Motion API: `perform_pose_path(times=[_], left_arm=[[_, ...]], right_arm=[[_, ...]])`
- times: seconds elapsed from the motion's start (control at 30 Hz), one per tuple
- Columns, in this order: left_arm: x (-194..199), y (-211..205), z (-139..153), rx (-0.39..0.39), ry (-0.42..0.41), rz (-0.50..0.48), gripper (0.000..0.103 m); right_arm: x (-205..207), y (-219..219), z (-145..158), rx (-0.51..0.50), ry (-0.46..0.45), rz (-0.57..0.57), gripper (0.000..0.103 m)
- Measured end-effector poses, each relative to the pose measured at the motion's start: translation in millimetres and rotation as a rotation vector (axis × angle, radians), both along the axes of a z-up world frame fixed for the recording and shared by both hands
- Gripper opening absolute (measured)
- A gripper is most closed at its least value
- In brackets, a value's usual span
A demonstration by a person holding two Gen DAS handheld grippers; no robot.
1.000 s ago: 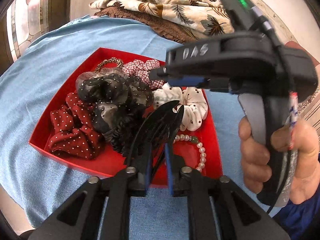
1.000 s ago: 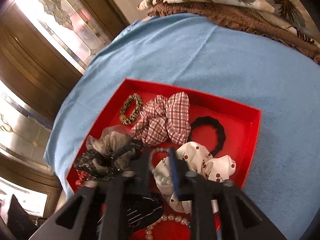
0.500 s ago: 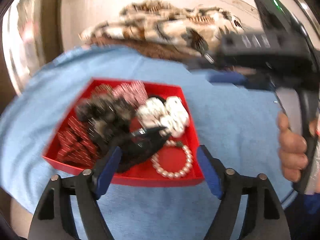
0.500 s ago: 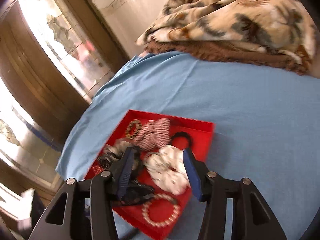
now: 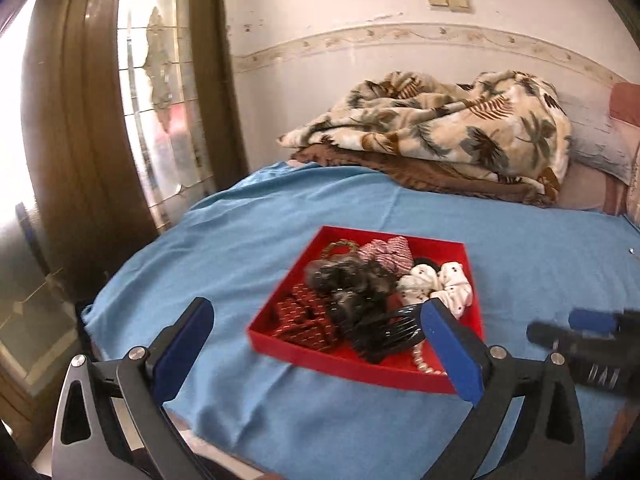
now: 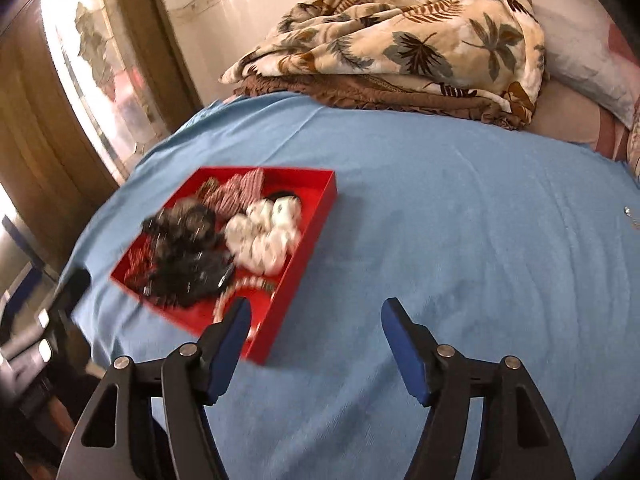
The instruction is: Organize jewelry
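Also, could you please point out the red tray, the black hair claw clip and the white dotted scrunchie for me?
red tray (image 5: 348, 364): left wrist view, on its near wall.
black hair claw clip (image 5: 384, 334): left wrist view, on its toothed body.
white dotted scrunchie (image 5: 454, 284): left wrist view, on its right fold.

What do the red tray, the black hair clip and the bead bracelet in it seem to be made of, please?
The red tray looks like matte card or thin plastic: flat walls, sharp corners. The black hair clip looks like glossy hard plastic, with shiny teeth. The bead bracelet looks pearly, real or imitation unclear.
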State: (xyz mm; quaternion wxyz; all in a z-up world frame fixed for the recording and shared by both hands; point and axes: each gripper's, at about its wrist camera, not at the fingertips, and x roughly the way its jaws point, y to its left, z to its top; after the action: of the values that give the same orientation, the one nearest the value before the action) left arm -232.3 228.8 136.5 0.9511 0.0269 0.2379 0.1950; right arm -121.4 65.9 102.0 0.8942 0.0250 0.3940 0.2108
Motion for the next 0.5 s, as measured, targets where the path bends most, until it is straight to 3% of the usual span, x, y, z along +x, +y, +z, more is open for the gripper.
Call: perform_pose_path(times=[0.17, 0.5], left_arm=[[-19.5, 13.3, 12.9, -0.076, -0.005, 0.004, 0.103], [-32.9, 14.3, 20.6, -0.097, 0.004, 0.014, 0.103]], right_arm=[[-32.3, 13.4, 1.9, -0.083, -0.077, 0.009, 0.076], [-71.9, 20.7, 13.6, -0.130, -0.172, 0.015, 0.083]])
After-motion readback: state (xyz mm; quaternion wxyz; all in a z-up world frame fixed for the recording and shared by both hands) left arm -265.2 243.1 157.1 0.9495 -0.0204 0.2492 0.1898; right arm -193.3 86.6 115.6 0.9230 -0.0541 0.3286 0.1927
